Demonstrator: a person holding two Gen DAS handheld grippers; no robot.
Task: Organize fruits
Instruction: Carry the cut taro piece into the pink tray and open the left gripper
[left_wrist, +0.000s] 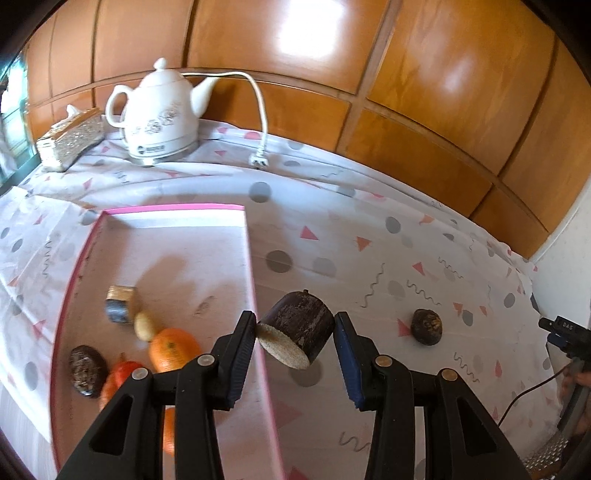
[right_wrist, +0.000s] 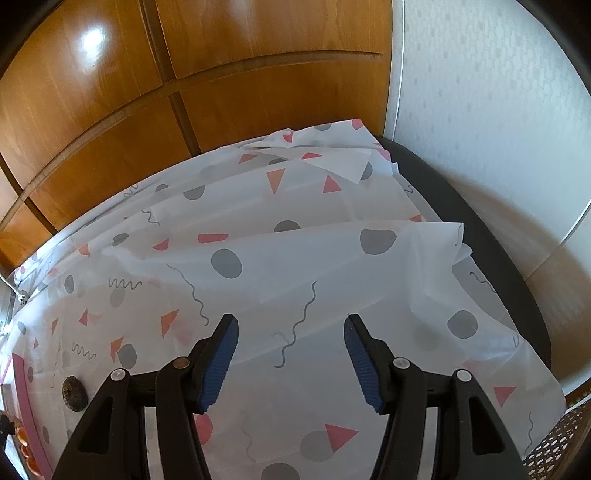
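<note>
My left gripper (left_wrist: 295, 321) is shut on a dark brown cut stalk piece (left_wrist: 301, 330) with a pale cut end, held above the right rim of the pink-edged tray (left_wrist: 177, 209). In the tray lie another cut piece (left_wrist: 122, 304), a small pale fruit (left_wrist: 144, 325), an orange (left_wrist: 173, 349), a red fruit (left_wrist: 122, 373) and a dark round fruit (left_wrist: 86, 371). A second dark round fruit (left_wrist: 426, 326) sits on the cloth right of the tray, also seen as the dark fruit (right_wrist: 74, 393) at lower left. My right gripper (right_wrist: 290, 325) stands open over bare cloth, nothing between its fingers.
A white kettle (left_wrist: 160, 110) with its cord and plug (left_wrist: 258, 158), and a glittery tissue box (left_wrist: 70, 142), stand at the back left against the wood panelling. The patterned cloth (right_wrist: 295, 258) is folded over at the table's dark right edge (right_wrist: 491, 240) by a white wall.
</note>
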